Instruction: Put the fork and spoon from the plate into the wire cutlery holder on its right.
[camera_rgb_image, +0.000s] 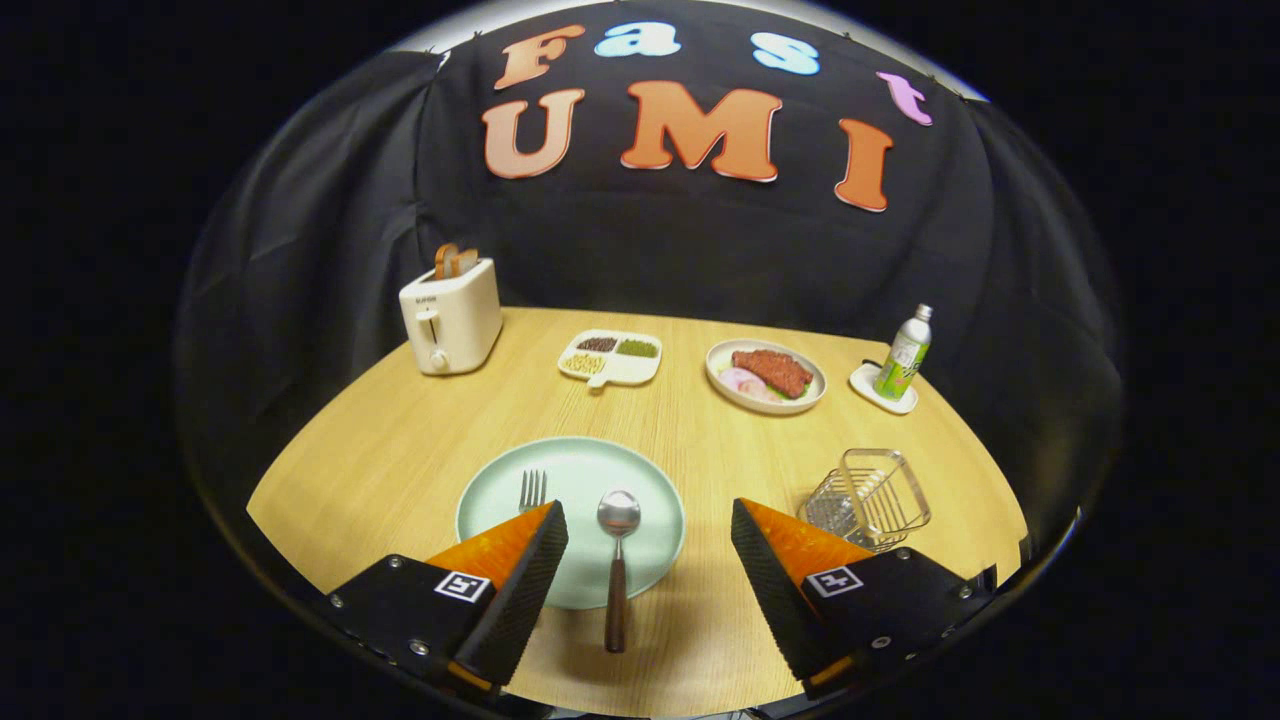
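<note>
A wooden table sits in a booth with black cloth walls. The gripper hovers low over the near edge, its two fingers spread wide and holding nothing. Between them lies a spoon, bowl on a pale green plate, dark handle reaching off the rim toward six o'clock. A fork lies on the plate just ahead of the left finger, partly hidden by it. The wire cutlery holder stands at three o'clock from the plate, beside the right finger. Farther off stand a toaster, a divided snack tray, a dish of food and a bottle.
</note>
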